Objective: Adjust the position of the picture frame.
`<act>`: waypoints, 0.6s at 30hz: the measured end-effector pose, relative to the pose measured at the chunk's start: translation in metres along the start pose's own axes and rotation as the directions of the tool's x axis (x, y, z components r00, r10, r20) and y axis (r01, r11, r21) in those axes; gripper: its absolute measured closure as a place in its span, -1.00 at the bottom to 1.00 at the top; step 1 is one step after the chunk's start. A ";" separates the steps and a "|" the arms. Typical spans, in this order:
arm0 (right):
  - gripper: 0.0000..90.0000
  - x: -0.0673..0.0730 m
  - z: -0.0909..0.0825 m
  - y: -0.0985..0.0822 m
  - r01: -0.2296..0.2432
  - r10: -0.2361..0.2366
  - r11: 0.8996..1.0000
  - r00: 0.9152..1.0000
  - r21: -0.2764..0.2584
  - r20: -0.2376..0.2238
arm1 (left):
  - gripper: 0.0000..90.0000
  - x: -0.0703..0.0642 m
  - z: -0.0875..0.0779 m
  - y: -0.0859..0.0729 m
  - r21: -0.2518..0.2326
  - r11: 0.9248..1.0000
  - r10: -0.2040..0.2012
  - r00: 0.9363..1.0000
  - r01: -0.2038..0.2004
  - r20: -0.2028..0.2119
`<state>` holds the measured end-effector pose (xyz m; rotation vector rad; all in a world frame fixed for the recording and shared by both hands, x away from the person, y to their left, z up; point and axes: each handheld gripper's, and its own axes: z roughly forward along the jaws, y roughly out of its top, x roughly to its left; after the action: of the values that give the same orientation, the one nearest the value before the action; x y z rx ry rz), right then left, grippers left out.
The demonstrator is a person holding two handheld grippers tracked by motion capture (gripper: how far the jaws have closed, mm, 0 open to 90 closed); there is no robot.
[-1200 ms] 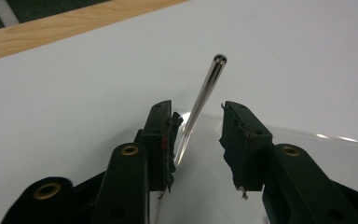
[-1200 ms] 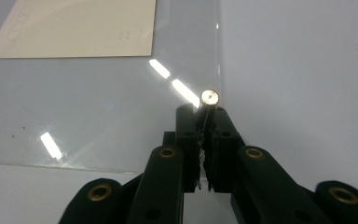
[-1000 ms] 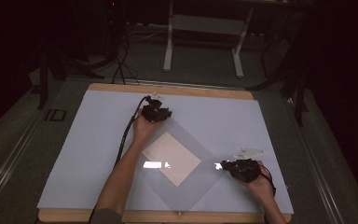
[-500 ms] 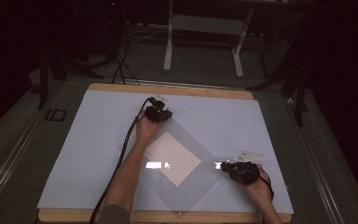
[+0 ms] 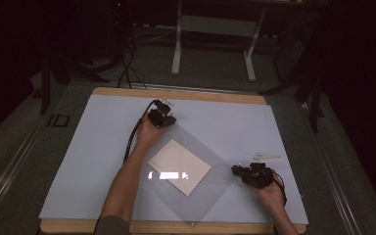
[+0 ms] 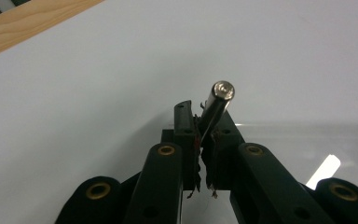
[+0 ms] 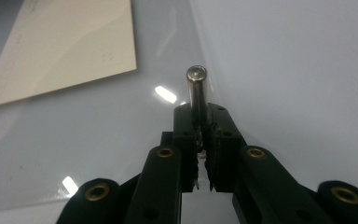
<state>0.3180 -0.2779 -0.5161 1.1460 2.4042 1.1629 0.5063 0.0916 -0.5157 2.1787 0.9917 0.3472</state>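
Pinching the clear sheet (image 5: 196, 171) at far and right corners, both my left gripper (image 5: 162, 117) and right gripper (image 5: 242, 171) stay off the paper (image 5: 178, 165).

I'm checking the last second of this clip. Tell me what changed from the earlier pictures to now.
The left gripper, at the far corner of the clear sheet, has just been closing; its fingers are now shut on a small metal pin. Neither hand visibly moved. The right gripper at the sheet's right corner holds its own pin as before, and the cream paper lies unchanged under the sheet.
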 end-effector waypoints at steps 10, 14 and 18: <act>0.85 -0.020 0.012 0.039 0.003 -0.002 0.999 0.999 -0.036 0.042 | 0.88 0.022 -0.039 -0.020 -0.013 0.999 -0.035 0.999 0.035 0.001; 0.85 -0.030 0.025 0.060 0.002 0.000 0.999 1.000 -0.042 0.027 | 0.88 0.032 -0.057 -0.038 -0.013 0.996 -0.092 0.996 0.091 -0.004; 0.85 -0.043 0.045 0.077 -0.017 0.017 1.000 1.000 -0.025 -0.002 | 0.89 0.030 -0.074 -0.058 -0.017 0.994 -0.111 0.994 0.110 -0.023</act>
<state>0.4114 -0.2549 -0.4933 1.1606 2.3784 1.1968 0.4577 0.1768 -0.5051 2.0998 1.1141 0.3285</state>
